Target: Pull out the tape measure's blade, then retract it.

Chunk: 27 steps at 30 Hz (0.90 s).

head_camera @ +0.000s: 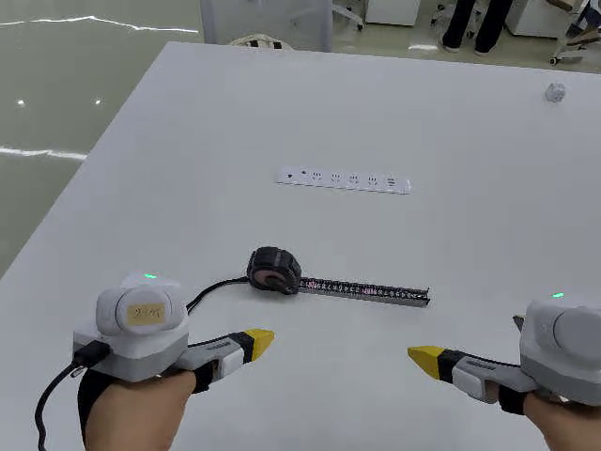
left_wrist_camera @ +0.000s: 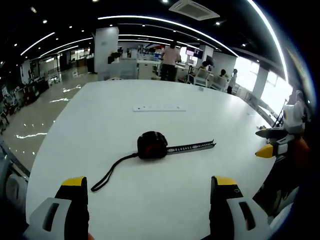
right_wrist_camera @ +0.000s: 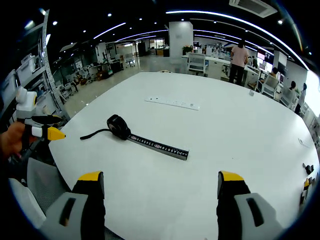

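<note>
A black tape measure [head_camera: 273, 271] lies on the white table [head_camera: 282, 113], its dark blade [head_camera: 368, 292] drawn out flat to the right and its wrist strap [head_camera: 214, 287] trailing left. My left gripper [head_camera: 255, 340] hovers near the front edge, left of and nearer than the case, open and holding nothing. My right gripper [head_camera: 424, 358] is open too, nearer than the blade's tip. In the left gripper view the tape measure [left_wrist_camera: 152, 145] lies ahead between the wide-apart fingertips [left_wrist_camera: 74, 181]. In the right gripper view the tape measure [right_wrist_camera: 118, 126] and blade [right_wrist_camera: 159, 146] lie ahead to the left.
A white power strip [head_camera: 344, 179] lies flat beyond the tape measure. A small pale crumpled object [head_camera: 555, 92] sits at the far right. The table's left edge [head_camera: 66, 202] drops to a glossy floor. People stand beyond the table's far end [left_wrist_camera: 170, 55].
</note>
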Available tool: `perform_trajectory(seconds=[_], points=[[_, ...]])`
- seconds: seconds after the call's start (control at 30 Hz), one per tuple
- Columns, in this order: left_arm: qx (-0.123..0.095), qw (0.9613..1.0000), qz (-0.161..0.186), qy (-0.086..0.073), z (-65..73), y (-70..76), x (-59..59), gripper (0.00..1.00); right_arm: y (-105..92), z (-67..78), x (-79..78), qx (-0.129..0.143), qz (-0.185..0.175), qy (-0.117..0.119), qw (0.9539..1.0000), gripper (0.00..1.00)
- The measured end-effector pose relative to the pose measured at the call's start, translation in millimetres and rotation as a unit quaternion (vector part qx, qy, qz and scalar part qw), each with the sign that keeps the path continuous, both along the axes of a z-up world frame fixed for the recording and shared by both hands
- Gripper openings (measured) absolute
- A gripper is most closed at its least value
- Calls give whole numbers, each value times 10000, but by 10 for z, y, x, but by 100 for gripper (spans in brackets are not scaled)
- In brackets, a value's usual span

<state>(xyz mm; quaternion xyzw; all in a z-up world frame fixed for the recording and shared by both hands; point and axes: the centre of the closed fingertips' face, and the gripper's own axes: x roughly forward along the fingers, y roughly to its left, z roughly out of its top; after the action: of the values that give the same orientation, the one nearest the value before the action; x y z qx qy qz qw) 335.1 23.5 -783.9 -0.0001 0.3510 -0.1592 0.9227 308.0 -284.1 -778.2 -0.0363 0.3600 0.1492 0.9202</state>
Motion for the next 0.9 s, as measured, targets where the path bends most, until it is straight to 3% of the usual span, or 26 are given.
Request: perform_trajectory(seconds=[0.17, 0.37, 0.9], points=[[41, 9999, 119, -6, 43, 21, -85, 100, 43, 14, -84, 31, 21, 34, 10000, 96], [51, 9999, 150, 22, 46, 2, -105, 100, 18, -4, -114, -5, 0, 48, 10000, 96], [174, 9994, 270, 162, -93, -105, -20, 100, -6, -140, -53, -27, 111, 127, 9999, 95]])
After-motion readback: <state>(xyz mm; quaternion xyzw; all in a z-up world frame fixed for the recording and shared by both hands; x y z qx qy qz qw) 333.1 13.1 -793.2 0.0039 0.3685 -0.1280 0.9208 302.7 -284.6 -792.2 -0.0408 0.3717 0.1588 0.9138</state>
